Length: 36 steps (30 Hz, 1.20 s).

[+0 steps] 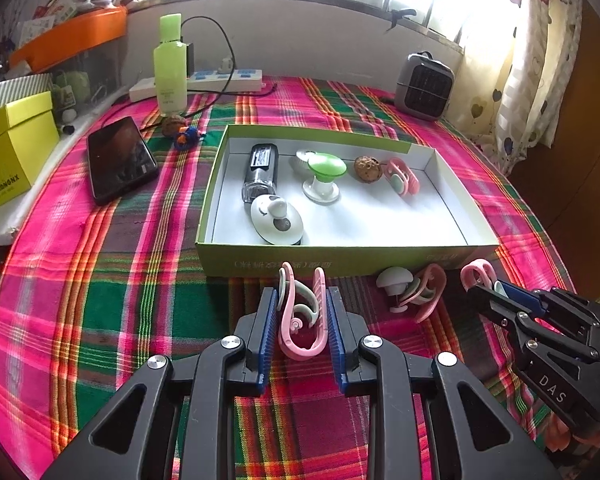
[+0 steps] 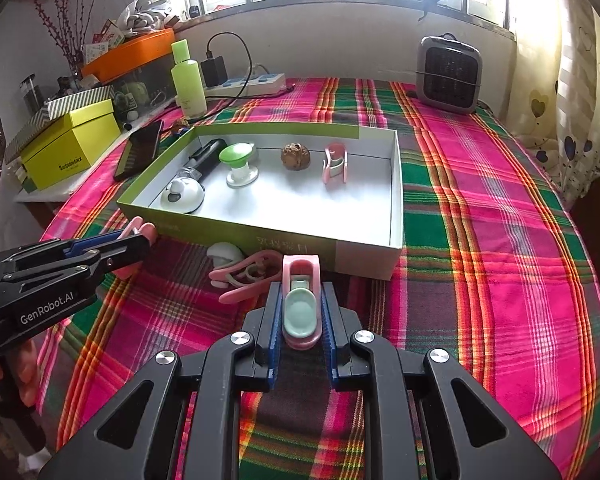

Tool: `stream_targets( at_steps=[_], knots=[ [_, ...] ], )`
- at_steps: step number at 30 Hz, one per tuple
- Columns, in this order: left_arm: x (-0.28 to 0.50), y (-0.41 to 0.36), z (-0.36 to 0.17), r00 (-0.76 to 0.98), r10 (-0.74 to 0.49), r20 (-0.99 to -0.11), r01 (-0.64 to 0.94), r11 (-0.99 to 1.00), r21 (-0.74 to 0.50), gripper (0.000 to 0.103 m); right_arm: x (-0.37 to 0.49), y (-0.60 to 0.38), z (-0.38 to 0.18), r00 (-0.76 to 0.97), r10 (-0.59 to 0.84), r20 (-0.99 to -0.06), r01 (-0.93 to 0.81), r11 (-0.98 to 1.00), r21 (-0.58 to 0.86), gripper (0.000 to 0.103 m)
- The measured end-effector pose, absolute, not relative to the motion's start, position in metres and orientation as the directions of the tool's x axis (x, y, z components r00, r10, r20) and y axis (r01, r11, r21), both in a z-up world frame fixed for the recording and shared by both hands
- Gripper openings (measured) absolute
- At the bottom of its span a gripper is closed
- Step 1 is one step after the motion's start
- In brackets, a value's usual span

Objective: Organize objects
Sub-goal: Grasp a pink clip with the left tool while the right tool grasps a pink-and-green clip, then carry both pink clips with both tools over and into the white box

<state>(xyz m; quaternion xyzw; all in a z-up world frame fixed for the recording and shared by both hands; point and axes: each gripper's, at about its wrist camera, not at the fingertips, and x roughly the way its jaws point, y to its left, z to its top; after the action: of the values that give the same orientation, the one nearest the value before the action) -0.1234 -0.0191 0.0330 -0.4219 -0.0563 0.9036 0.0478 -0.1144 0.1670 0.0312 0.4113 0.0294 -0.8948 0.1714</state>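
My left gripper (image 1: 302,300) is shut on a pink clip (image 1: 300,320) in front of the green box (image 1: 340,258). My right gripper (image 2: 300,300) is shut on another pink and mint clip (image 2: 300,308), also in front of the box (image 2: 292,242). The box holds a black bottle (image 1: 262,170), a white round gadget (image 1: 276,220), a green-topped stand (image 1: 324,176), a walnut (image 1: 368,169) and a pink clip (image 1: 400,176). Another pink clip (image 1: 424,294) and a white knob (image 1: 394,280) lie on the cloth between the grippers.
A phone (image 1: 118,158), a green bottle (image 1: 171,64), a power strip (image 1: 220,80) and a small heater (image 1: 424,86) stand on the plaid cloth (image 1: 100,280). A yellow box (image 1: 12,152) sits at the left. A curtain (image 1: 540,60) hangs at the right.
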Motion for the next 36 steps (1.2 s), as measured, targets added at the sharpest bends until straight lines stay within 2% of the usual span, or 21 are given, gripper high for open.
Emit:
stream_targets(
  at_steps=[15,36],
  knots=[
    [-0.138,-0.015,0.052,-0.664,0.172,-0.728,-0.069,-0.983,-0.169,0.022,-0.131,0.159,0.054,-0.619,-0.343,-0.707,0.373,-0.920,0.120,0.019],
    [-0.182,-0.007,0.047,-0.645,0.188,-0.741,-0.072,-0.980,-0.185,0.022,-0.180,0.150,0.049,-0.571,-0.374,-0.731,0.392,-0.906,0.157,0.019]
  ],
)
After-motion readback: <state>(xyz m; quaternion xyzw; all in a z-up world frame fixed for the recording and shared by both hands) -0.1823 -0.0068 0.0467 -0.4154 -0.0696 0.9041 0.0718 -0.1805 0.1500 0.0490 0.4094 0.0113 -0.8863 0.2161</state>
